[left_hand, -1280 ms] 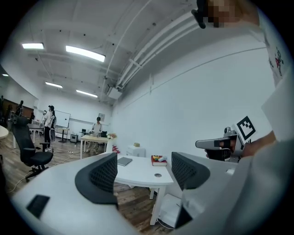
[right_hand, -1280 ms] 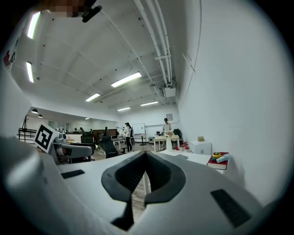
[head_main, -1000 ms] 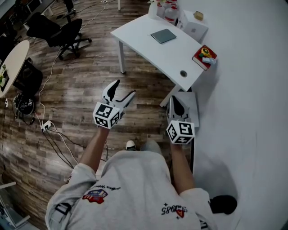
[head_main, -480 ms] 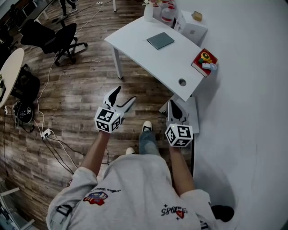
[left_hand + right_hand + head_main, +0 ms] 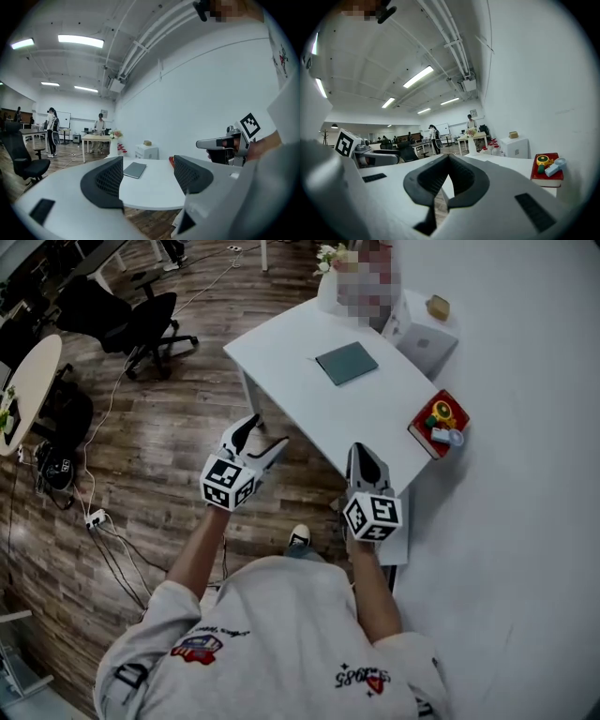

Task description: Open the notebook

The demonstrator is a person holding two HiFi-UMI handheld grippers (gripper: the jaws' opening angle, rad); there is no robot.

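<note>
The left gripper (image 5: 262, 432) is held out ahead, its jaws wide apart with nothing between them. Beside it, the right gripper (image 5: 362, 454) points forward, jaws closed together.

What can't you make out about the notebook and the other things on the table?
Notebook: too small in every view to tell its spine edge.
Bottles: under a mosaic patch in the head view, tiny in the right gripper view.
Objects on the red book: too small to name.
Table near corner: behind the right gripper in the head view.
</note>
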